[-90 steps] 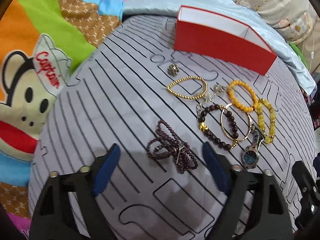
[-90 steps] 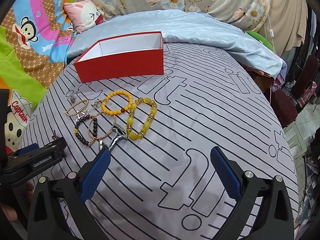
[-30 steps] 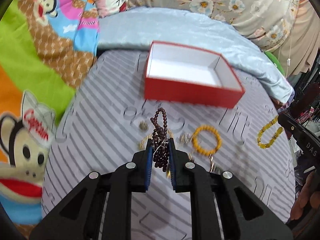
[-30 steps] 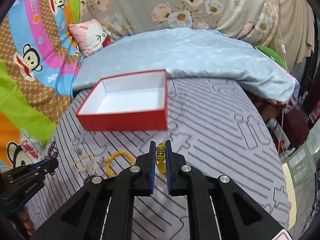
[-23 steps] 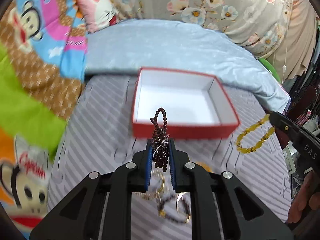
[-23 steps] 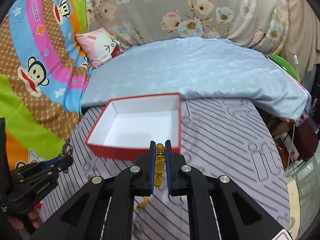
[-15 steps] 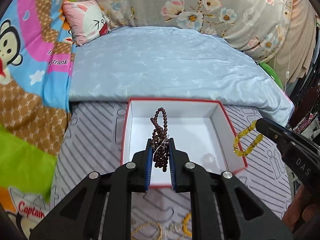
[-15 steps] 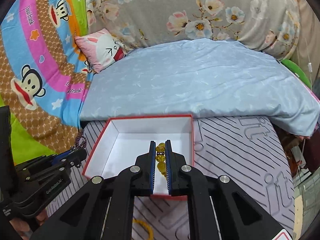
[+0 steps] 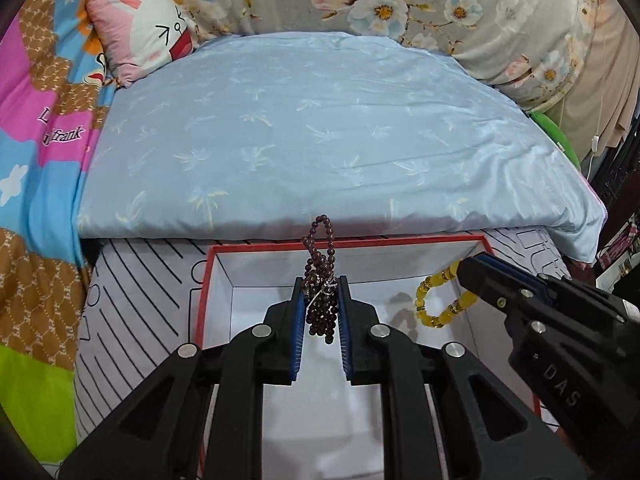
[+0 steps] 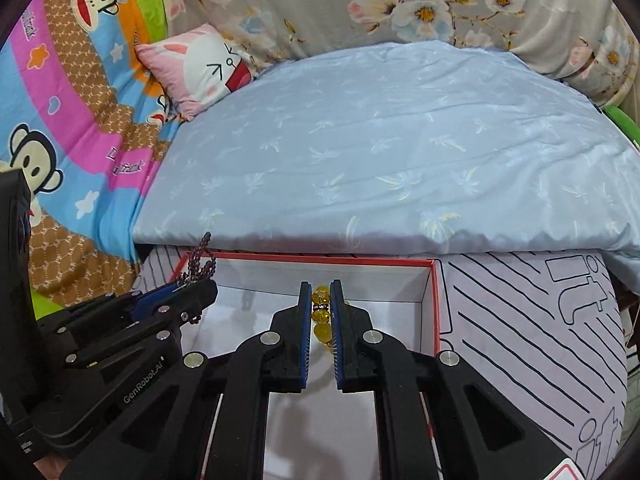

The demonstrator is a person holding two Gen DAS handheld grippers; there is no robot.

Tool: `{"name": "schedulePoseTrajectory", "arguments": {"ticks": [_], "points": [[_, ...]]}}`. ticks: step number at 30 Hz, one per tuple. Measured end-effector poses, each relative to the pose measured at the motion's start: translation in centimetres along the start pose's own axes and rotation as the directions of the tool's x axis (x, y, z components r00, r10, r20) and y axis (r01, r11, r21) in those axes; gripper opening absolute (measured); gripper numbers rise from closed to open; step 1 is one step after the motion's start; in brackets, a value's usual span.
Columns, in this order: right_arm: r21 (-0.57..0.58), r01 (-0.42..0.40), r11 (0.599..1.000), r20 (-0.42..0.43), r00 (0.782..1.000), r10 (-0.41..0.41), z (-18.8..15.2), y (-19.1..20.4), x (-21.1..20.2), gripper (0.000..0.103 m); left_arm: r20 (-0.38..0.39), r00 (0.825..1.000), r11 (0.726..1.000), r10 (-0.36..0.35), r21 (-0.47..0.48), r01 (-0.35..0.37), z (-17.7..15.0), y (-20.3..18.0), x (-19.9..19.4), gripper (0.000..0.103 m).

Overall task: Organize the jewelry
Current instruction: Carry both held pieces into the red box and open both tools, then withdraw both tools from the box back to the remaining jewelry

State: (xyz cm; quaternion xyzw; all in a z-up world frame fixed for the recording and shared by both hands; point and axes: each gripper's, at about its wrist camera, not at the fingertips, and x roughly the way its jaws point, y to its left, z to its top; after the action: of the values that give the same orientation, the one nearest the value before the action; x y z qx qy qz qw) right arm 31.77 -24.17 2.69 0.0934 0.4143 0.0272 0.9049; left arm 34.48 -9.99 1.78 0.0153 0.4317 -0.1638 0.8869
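Both grippers hang over the open red box (image 9: 202, 300), side by side. The left gripper (image 9: 319, 300) is pinched tight on a bunch of dark purple beads (image 9: 319, 276), a loop poking out ahead of its fingertips and the rest dangling between the pads. To its right, the right gripper (image 10: 320, 304) is clamped on the yellow bead bracelet (image 9: 438, 300), which droops below its tips above the white box floor. My worry is the release: the purple strand looks tangled with a pale thread, so it might snag on a pad and drag back out. With the two grippers this close, the strands could also catch each other.
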Motion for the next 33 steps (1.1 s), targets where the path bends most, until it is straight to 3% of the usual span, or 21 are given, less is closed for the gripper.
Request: {"name": "schedulePoseTrajectory", "arguments": {"ticks": [7, 9, 11, 14, 22, 33], "points": [[-0.004, 0.065, 0.998, -0.042, 0.997, -0.066, -0.1, -1.0, 2.4, 0.009, -0.041, 0.999, 1.000, 0.014, 0.006, -0.013, -0.1, 0.6, 3.2, 0.017], [-0.001, 0.075, 0.997, -0.031, 0.997, -0.075, -0.1, -1.1, 2.1, 0.016, -0.050, 0.999, 1.000, 0.006, -0.007, -0.006, -0.1, 0.9, 3.4, 0.018], [-0.005, 0.109, 0.994, -0.008, 0.994, -0.109, -0.1, -1.1, 1.6, 0.028, -0.035, 0.999, 1.000, 0.024, -0.011, -0.025, 0.0, 0.9, 3.1, 0.048], [-0.009, 0.135, 0.991, 0.017, 0.991, -0.135, -0.3, -1.1, 0.6, 0.034, 0.024, 0.998, 0.998, 0.066, -0.004, -0.066, 0.1, 0.9, 1.8, 0.061], [-0.009, 0.146, 0.989, 0.070, 0.987, -0.145, -2.3, -0.6, -3.8, 0.037, 0.050, 0.993, 0.993, 0.108, -0.059, -0.105, -1.1, 2.8, -1.5, 0.062], [-0.029, 0.154, 0.988, 0.078, 0.985, -0.152, -7.8, 0.5, -9.4, 0.037, 0.066, 0.987, 0.981, 0.145, -0.140, -0.135, -6.3, 4.9, -8.0, 0.062]]}}
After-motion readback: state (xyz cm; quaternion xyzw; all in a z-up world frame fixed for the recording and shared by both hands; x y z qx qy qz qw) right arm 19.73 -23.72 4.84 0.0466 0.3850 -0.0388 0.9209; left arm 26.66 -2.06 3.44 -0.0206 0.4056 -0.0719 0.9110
